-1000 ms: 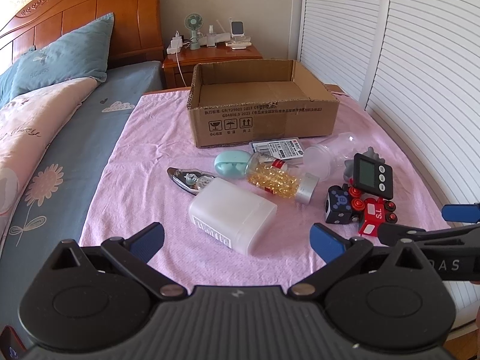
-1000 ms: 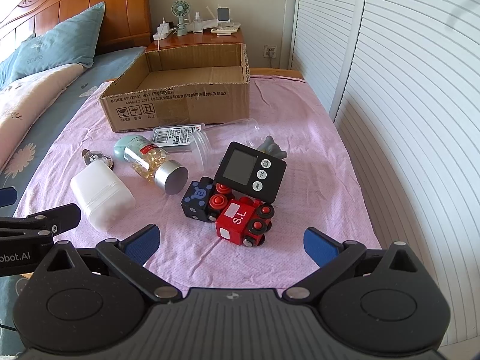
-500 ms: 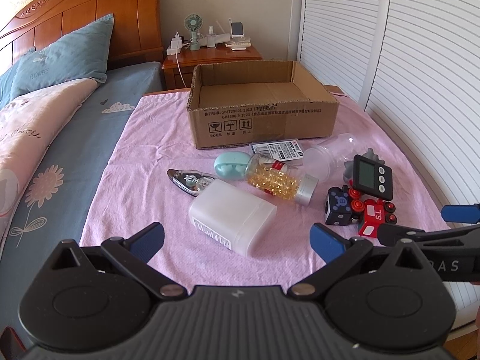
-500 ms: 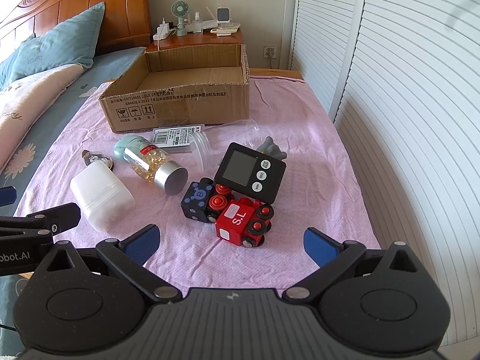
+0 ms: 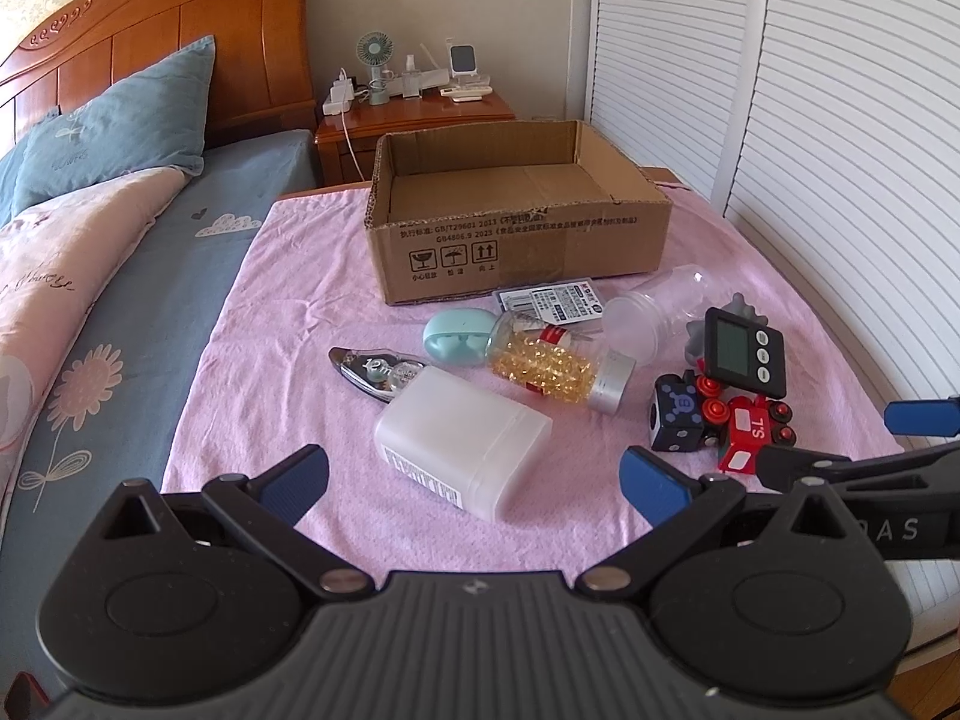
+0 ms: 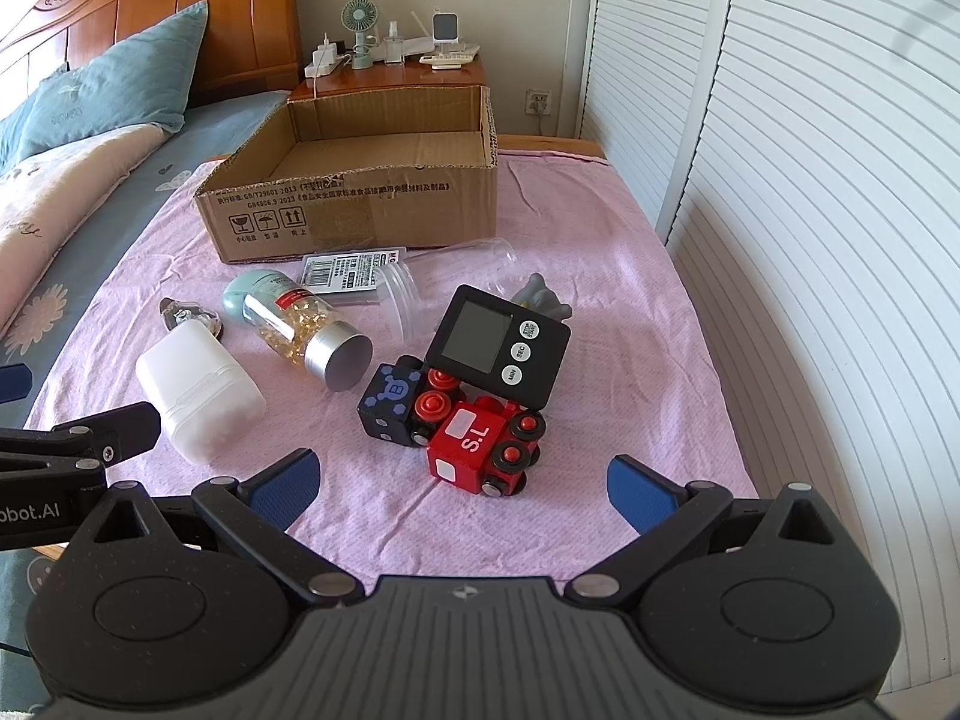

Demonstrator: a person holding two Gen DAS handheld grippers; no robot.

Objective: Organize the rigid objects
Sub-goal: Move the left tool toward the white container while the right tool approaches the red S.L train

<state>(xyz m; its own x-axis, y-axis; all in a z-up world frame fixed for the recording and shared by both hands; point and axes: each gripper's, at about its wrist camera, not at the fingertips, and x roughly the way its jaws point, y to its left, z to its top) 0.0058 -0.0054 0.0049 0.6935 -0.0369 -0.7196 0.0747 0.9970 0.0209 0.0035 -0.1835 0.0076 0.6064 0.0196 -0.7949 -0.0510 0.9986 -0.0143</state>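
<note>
An open cardboard box (image 5: 516,240) (image 6: 360,210) stands at the back of a pink cloth. In front of it lie a white plastic container (image 5: 462,438) (image 6: 198,390), a bottle of yellow capsules (image 5: 552,366) (image 6: 306,330), a mint case (image 5: 453,336), a correction tape (image 5: 375,369), a clear cup (image 5: 654,312), a black timer (image 6: 501,345) and a red and black toy train (image 6: 462,426). My left gripper (image 5: 474,480) is open just short of the white container. My right gripper (image 6: 462,489) is open just short of the train.
A bed with a blue pillow (image 5: 114,126) and a floral quilt lies to the left. A wooden nightstand (image 5: 414,114) with a small fan stands behind the box. White louvred doors (image 6: 780,180) run close along the right edge.
</note>
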